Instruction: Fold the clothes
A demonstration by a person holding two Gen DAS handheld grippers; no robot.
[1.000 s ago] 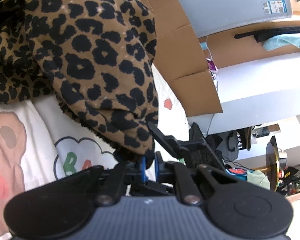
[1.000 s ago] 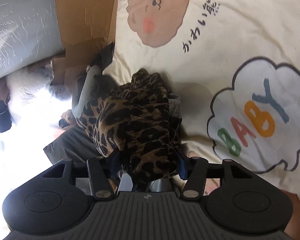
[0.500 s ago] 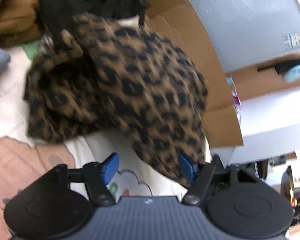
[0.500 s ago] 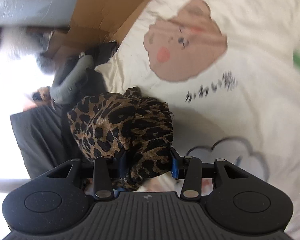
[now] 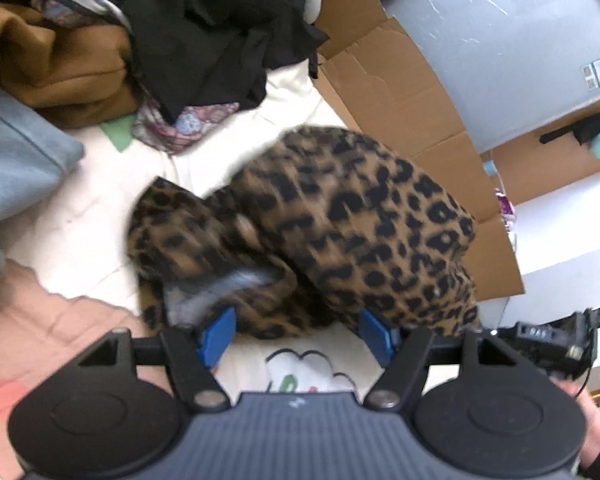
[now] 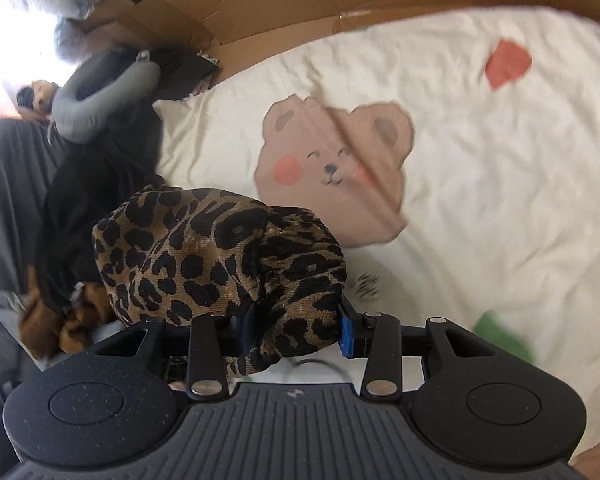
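A leopard-print garment (image 5: 340,232) lies in a heap on the white printed bedsheet (image 5: 84,232). My left gripper (image 5: 296,334) is open just short of the heap's near edge. Its blue pads (image 5: 216,332) stand wide apart and press on nothing. In the right wrist view a bunched part of the same leopard garment (image 6: 204,256) sits between the jaws of my right gripper (image 6: 298,334). The jaws are closing on the cloth and hold the bunch above the sheet.
A pile of black (image 5: 204,32), brown (image 5: 60,60) and denim (image 5: 16,160) clothes lies at the far left. Flattened cardboard (image 5: 400,92) and a grey panel (image 5: 500,40) border the bed. A grey neck pillow (image 6: 100,100) lies near a bear print (image 6: 332,168).
My left gripper has opened, let go of the leopard cloth and drawn back from it. My right gripper has risen and rolled with its bunch of cloth, its jaws narrowing.
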